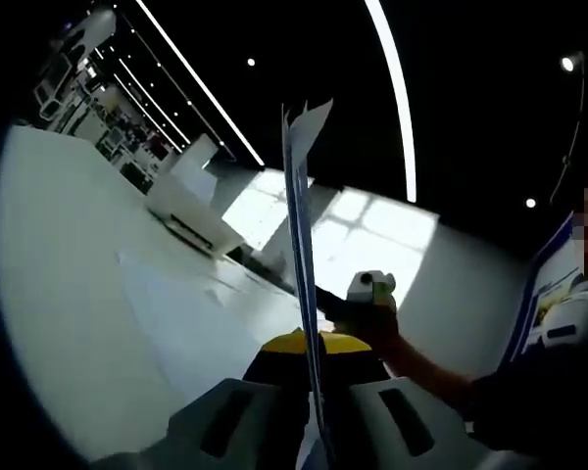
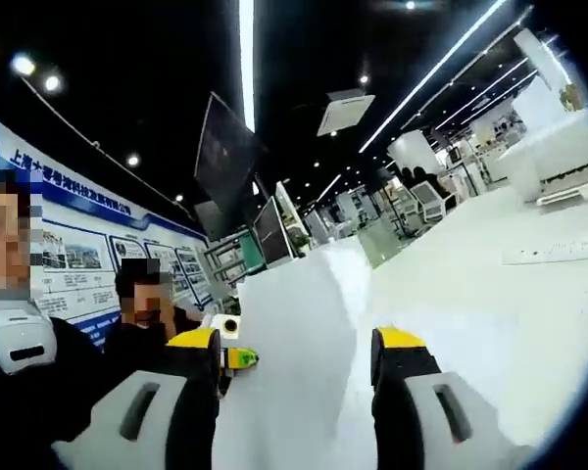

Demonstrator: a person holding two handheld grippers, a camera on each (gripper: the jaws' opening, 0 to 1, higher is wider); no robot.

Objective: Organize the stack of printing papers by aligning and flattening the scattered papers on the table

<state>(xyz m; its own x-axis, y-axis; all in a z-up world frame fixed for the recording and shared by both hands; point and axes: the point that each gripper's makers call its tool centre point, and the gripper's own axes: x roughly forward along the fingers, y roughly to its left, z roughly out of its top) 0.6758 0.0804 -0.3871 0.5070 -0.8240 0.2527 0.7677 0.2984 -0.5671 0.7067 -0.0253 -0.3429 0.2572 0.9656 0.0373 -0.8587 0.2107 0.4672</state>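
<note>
Presently, the left gripper holds the paper stack edge-on between its two jaws, which are closed against the sheets. In the left gripper view the stack rises upright from the jaws as a thin line, its top corners fanned slightly apart rather than flush. Yellow pads show just behind the sheets at the base of the jaws.

The white bench lies below and to the left in that view. Loose sheets rest flat on it, well apart from the held stack. A white printer stands further back on the bench surface.

To the right of the stack in the left gripper view, a person's hand grips the other tool's body, its sleeve running toward the picture's lower right.

In the right gripper view, the right gripper has its jaws set wide apart. The paper stack passes between them as a broad white face; whether either jaw touches it cannot be told. The left gripper's yellow tip shows just left of the sheets. A further sheet lies flat on the bench at right. A wall poster with blue bands stands at left.
</note>
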